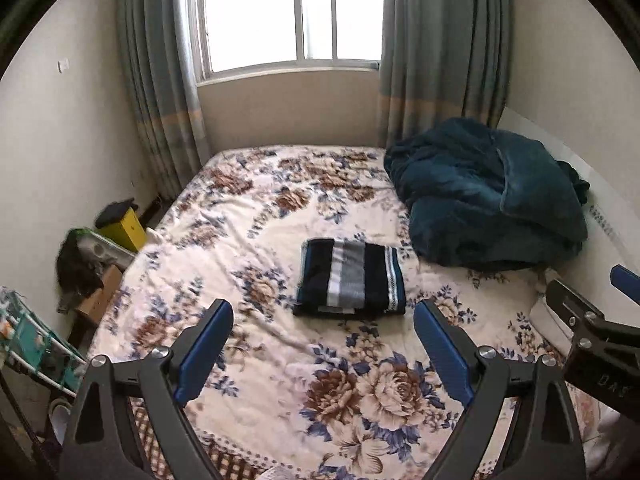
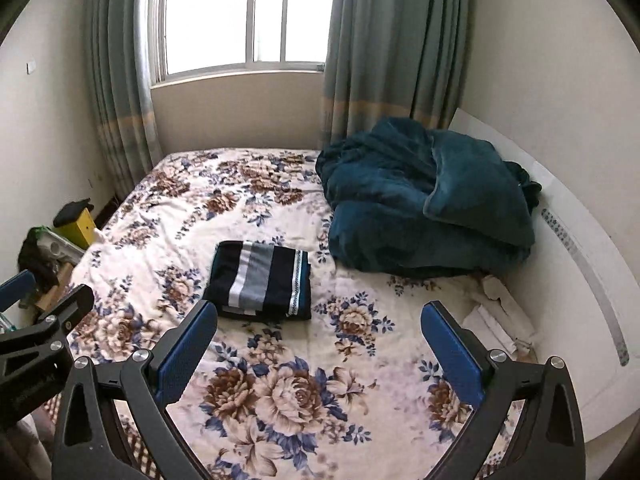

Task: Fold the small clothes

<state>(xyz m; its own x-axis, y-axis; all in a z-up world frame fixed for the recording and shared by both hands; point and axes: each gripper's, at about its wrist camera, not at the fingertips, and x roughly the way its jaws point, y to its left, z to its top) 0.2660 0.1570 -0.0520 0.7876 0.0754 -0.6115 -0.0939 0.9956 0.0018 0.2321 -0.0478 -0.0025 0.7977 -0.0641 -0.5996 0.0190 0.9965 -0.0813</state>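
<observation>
- A folded striped garment (image 1: pixel 351 278) lies flat on the flowered bed (image 1: pixel 240 208), ahead of both tongs and touching neither.
- Left tongs (image 1: pixel 323 354) hang above the bed with jaws apart and empty; the garment sits straight ahead.
- Right tongs (image 2: pixel 319 354), also apart and empty, have it ahead and to their left.
- Its stripes run away from the tongs; the left looks better lined up.
</observation>
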